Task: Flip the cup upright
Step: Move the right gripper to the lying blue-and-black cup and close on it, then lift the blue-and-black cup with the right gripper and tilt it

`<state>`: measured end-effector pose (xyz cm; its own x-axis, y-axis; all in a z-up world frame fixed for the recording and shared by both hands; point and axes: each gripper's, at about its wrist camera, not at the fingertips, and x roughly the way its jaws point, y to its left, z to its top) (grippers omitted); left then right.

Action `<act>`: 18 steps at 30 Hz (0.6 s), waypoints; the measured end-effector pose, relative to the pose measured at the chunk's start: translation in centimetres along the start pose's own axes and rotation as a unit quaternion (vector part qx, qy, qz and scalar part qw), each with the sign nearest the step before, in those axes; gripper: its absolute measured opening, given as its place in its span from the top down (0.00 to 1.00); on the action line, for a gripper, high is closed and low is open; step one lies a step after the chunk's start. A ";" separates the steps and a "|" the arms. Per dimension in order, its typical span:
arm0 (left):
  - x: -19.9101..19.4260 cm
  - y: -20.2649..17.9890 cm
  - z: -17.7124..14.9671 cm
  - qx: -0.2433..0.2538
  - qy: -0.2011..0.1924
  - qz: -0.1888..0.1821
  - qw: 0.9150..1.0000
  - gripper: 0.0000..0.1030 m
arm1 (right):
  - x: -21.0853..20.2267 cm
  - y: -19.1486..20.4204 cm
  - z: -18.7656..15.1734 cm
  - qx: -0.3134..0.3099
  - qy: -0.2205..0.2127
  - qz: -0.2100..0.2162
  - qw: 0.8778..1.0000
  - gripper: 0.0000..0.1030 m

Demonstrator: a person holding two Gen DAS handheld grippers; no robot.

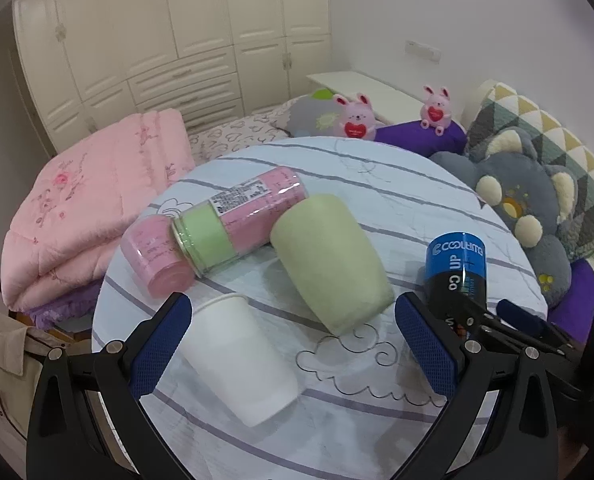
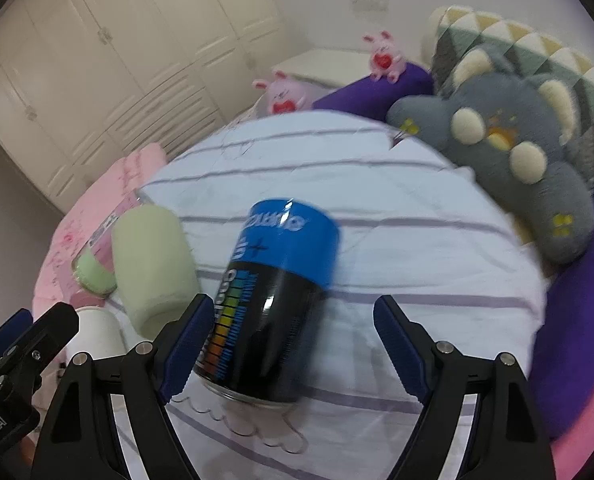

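A white paper cup lies on its side on the striped cloth, between the fingers of my open left gripper. A pale green cup stands mouth down just beyond; it also shows in the right wrist view. A blue and black can-shaped cup stands tilted between the fingers of my open right gripper, close to the left finger; whether it touches is unclear. It also shows in the left wrist view, as does the white cup in the right one.
A pink and green bottle and a small pink jar lie at the cloth's left. A folded pink blanket, a grey plush, two pink bunnies and a purple pillow surround the surface.
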<state>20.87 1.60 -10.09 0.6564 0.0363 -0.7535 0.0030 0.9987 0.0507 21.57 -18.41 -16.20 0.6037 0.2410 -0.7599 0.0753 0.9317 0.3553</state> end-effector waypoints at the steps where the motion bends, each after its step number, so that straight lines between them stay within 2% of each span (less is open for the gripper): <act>1: 0.1 0.1 0.0 0.000 0.001 0.001 1.000 0.00 | 0.4 0.1 0.0 0.000 0.005 0.006 1.000 0.19; 15: -0.5 1.6 -0.4 -0.010 0.001 0.008 1.000 0.00 | 3.5 0.6 -0.3 0.009 0.074 0.076 0.994 0.20; 18: -0.9 2.0 -0.6 -0.013 -0.001 0.008 1.000 0.00 | 3.1 0.7 -0.3 0.004 0.075 0.088 0.993 0.32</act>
<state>19.82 3.59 -9.68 0.6575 0.0521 -0.7517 -0.0269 0.9986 0.0456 23.24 -16.91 -18.41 0.4824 0.4391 -0.7579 -0.0147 0.8692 0.4943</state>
